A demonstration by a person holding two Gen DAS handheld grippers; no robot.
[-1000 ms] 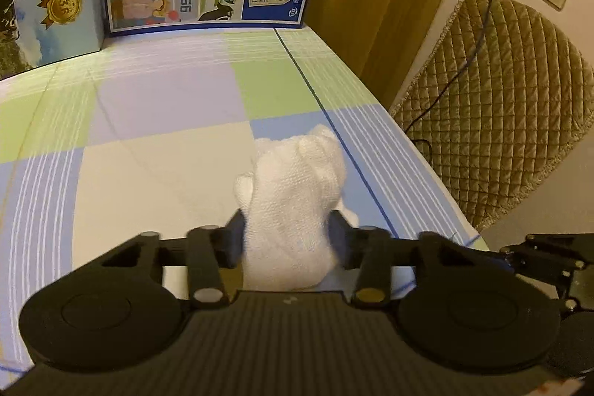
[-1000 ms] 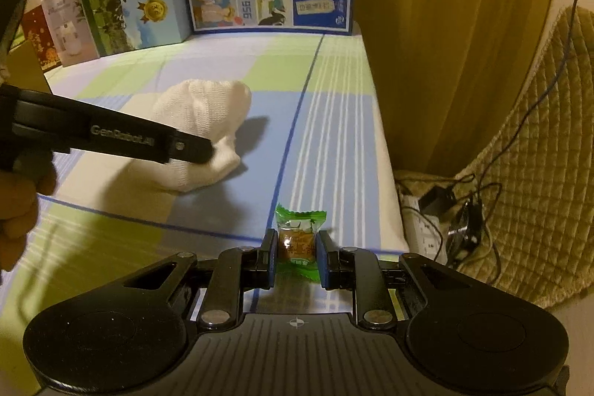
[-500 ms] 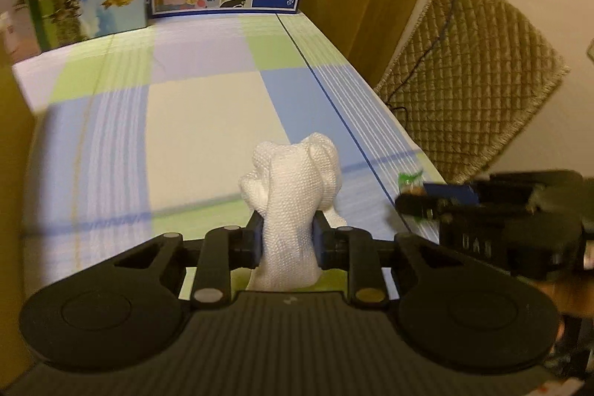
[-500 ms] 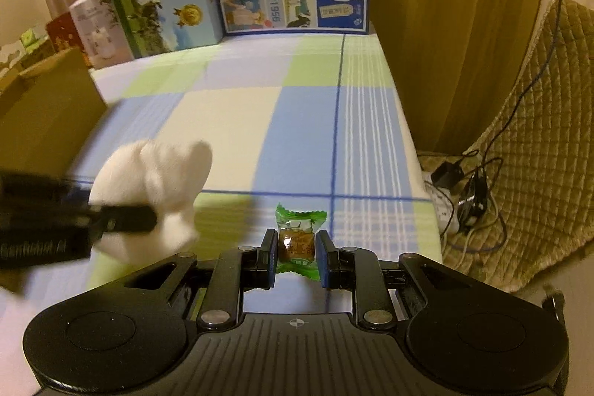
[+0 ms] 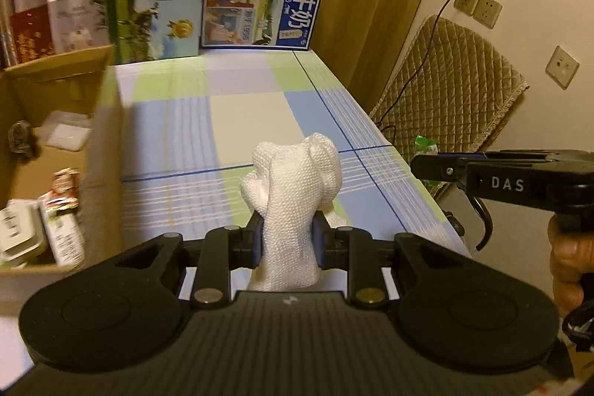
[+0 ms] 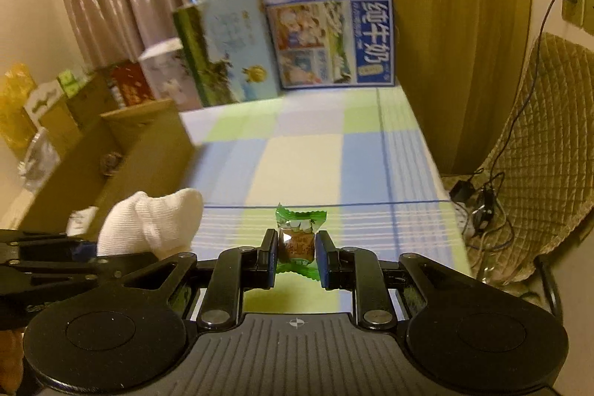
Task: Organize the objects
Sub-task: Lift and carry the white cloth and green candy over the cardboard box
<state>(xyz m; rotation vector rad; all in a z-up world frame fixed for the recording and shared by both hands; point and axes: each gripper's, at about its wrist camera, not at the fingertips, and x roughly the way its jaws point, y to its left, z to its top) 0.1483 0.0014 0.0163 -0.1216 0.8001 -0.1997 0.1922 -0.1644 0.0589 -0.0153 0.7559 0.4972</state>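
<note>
In the left wrist view, your left gripper is clamped on a white knitted sock at frame centre, above the checked tablecloth; an open cardboard box sits at left.

In the right wrist view, your right gripper pinches a green-wrapped candy at lower centre; the sock shows at lower left.

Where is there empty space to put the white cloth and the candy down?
The checked tablecloth is bare between the cardboard box on the left, the milk cartons at the back and the table's right edge. The box is crowded with packets. The left gripper holds the white cloth; the right gripper holds the candy.
</note>
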